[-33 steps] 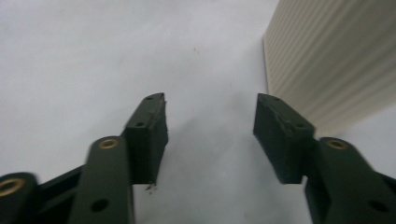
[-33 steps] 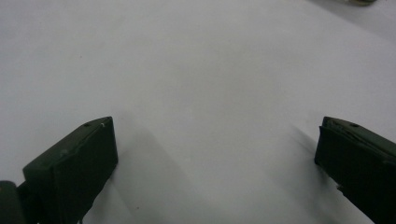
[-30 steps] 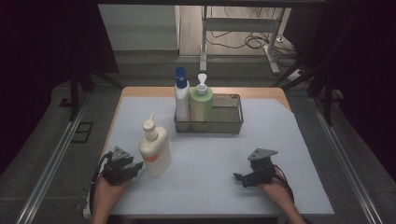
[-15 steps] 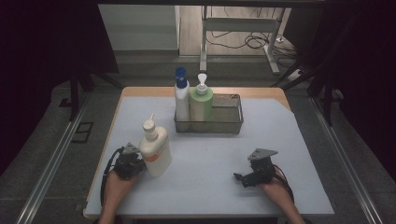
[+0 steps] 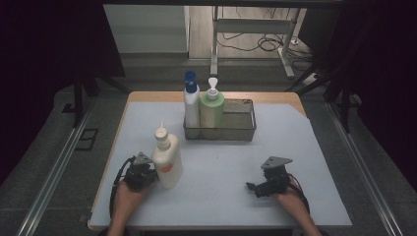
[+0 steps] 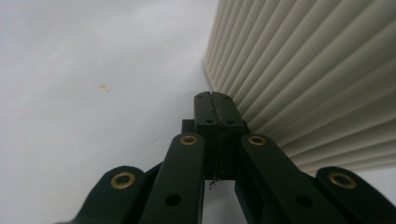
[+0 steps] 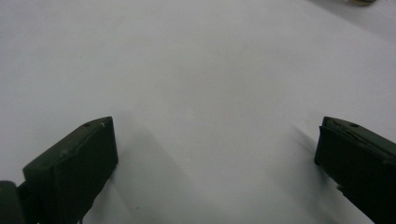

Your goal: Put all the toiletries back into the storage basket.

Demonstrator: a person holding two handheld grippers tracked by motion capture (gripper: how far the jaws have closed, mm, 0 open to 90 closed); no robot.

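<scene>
My left gripper (image 6: 215,105) has just closed its jaws on nothing, tips against the ribbed cream plastic bottle (image 5: 167,157) standing on the pale surface (image 5: 221,162); my right gripper (image 7: 217,154) gapes open.

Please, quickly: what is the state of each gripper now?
Left gripper: shut on nothing, beside the cream ribbed plastic bottle.
Right gripper: open, empty.

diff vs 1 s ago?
The left hand-held gripper moved in toward the cream bottle and its jaws closed empty, pads together beside the ribbed wall. Unchanged: right hand-held gripper open on the mat; bottle upright; two bottles in the wire basket.
</scene>
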